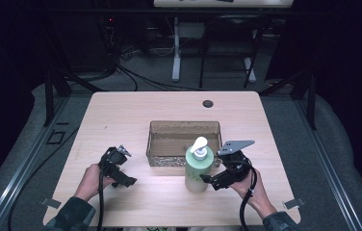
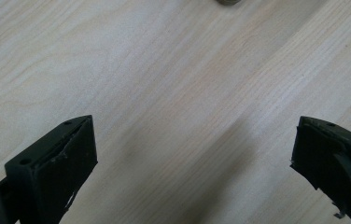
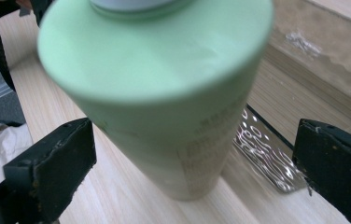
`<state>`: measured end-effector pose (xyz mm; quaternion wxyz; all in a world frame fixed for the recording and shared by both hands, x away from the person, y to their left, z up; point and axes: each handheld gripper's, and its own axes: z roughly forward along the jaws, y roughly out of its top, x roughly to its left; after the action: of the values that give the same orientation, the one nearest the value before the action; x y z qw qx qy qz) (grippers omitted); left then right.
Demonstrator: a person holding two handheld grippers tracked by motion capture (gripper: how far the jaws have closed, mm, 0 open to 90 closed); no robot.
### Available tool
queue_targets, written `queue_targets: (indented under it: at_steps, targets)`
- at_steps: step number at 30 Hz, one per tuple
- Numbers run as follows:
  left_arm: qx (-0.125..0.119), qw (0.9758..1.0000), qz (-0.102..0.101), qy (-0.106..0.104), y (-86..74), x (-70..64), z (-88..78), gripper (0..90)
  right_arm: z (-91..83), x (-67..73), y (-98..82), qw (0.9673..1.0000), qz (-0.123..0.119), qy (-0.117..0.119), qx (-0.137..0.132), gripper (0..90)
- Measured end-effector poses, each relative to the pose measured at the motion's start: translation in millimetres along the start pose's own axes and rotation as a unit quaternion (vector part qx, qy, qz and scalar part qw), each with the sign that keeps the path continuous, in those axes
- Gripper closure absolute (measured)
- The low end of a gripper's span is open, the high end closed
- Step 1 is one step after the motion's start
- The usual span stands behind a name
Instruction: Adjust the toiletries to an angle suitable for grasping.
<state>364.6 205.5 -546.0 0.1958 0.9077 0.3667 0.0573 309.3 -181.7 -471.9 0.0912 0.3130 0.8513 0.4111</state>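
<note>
A pale green pump bottle (image 1: 199, 168) with a white pump head stands upright on the wooden table (image 1: 121, 110), just in front of a clear plastic bin (image 1: 184, 142). My right gripper (image 1: 209, 181) sits at the bottle's right side, open, its jaws spread wide on either side of the bottle (image 3: 164, 112) without touching it. My left gripper (image 1: 127, 182) rests low over bare table at the front left, open, with nothing between its jaws (image 2: 192, 158).
The clear bin (image 3: 276, 158) lies right behind the bottle and holds nothing that I can see. A round cable hole (image 1: 208, 103) sits near the table's far edge. Table legs and cables stand on the dark floor beyond.
</note>
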Motion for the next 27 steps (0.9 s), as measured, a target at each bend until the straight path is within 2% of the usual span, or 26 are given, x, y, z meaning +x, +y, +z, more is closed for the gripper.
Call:
queue_targets:
  at_steps: [4, 11, 16, 20, 27]
  targets:
    - [0.0, 1.0, 0.001, 0.001, 0.0, 0.0, -0.3, 0.0, 3.5, 5.9, 2.4, 0.9997, -0.008, -0.007, -0.021, 0.0]
    - [-0.002, 1.0, 0.001, 0.001, -0.2, -0.2, -0.4, 0.0, 10.3, 11.9, 10.5, 0.9986, -0.006, -0.004, -0.053, 0.0]
    - [-0.002, 1.0, 0.003, -0.001, 0.0, -0.2, -1.4, 0.0, 15.5, 14.2, 15.4, 0.9978, -0.005, -0.004, -0.066, 0.0]
    - [-0.002, 1.0, 0.004, -0.001, 0.0, -0.3, -1.4, 0.0, 14.1, 17.3, 16.2, 0.9959, -0.015, -0.008, -0.089, 9.5]
    - [-0.001, 1.0, 0.005, -0.002, 0.1, -0.6, -1.2, 0.0, 13.6, 19.3, 17.7, 0.9963, -0.025, -0.019, -0.08, 10.9]
